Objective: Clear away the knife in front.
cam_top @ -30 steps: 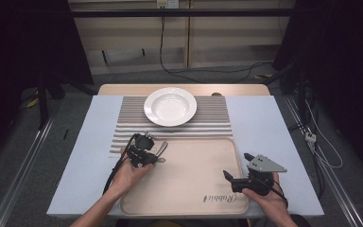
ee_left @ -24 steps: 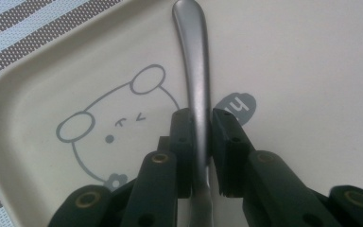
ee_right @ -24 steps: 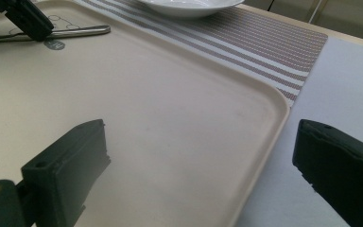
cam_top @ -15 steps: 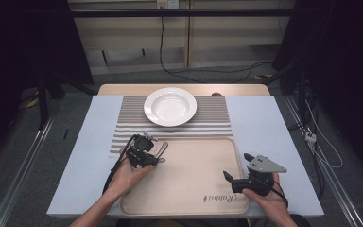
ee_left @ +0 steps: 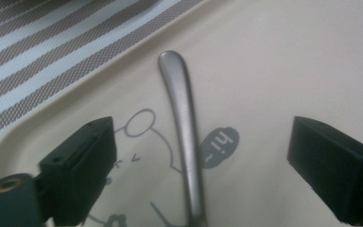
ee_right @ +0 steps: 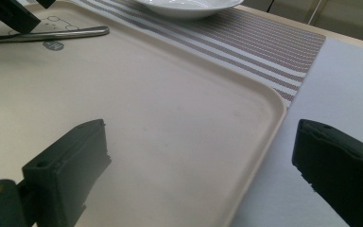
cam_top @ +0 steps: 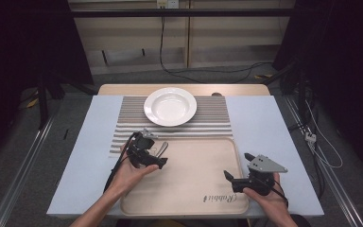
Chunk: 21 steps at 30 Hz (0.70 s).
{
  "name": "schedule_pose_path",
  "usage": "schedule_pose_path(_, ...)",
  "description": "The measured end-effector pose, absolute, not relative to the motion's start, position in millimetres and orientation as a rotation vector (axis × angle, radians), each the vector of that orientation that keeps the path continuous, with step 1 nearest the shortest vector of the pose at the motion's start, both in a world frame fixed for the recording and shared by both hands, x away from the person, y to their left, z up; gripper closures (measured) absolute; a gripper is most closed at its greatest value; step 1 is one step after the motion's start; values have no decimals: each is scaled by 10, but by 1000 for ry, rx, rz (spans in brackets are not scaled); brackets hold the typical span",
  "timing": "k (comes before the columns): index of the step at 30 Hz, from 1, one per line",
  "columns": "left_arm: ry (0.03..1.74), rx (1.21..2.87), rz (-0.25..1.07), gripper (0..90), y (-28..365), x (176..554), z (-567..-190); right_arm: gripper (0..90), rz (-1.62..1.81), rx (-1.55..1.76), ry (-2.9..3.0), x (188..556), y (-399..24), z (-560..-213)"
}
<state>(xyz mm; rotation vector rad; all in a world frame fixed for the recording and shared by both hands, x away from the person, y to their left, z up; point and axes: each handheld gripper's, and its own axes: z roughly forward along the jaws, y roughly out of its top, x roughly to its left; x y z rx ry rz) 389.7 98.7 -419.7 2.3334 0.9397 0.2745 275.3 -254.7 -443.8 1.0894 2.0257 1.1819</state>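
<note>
Opening just now, the left gripper (ee_left: 196, 156) frees the metal utensil handle (ee_left: 182, 118) at the tray's (cam_top: 194, 189) far-left corner, so placing seems done, while the right gripper (ee_right: 203, 165) waits open.

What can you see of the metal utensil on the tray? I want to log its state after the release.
The metal utensil is a slim, matte silver handle with a rounded end; its working end is hidden. It lies flat on the beige tray near a corner, across printed drawings. The left gripper has just been opening, with jaws wide apart on either side, not touching it.
</note>
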Motion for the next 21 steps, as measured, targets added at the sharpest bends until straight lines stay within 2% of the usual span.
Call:
schedule_pose_path(4,845,2326,280,94,918,3856,-4187,47,1169,1093,2023,2749,-2542,-4437)
schedule_pose_path(6,805,2314,279,235,898,3835,-4181,47,1167,1089,2025,2731,-2539,-4432)
schedule_pose_path(8,787,2310,255,242,889,3829,-4175,47,1169,1084,2025,2729,-2540,-4431)
schedule_pose_path(9,774,2316,284,259,883,3815,-4175,47,1169,1084,2025,2726,-2541,-4430)
schedule_pose_path(11,761,2317,290,344,883,3803,-4179,46,1166,1091,2022,2727,-2542,-4430)
schedule_pose_path(13,770,2333,304,371,877,3806,-4198,46,1166,1093,2022,2729,-2540,-4430)
schedule_pose_path(16,777,2349,293,518,878,3833,-4248,47,1167,1084,2027,2716,-2531,-4430)
schedule_pose_path(18,786,2339,252,548,883,3850,-4280,47,1172,1081,2027,2706,-2531,-4426)
schedule_pose_path(20,783,2355,262,649,879,3859,-4299,47,1170,1080,2026,2716,-2533,-4427)
schedule_pose_path(21,789,2365,268,649,876,3860,-4308,47,1170,1080,2026,2716,-2533,-4427)
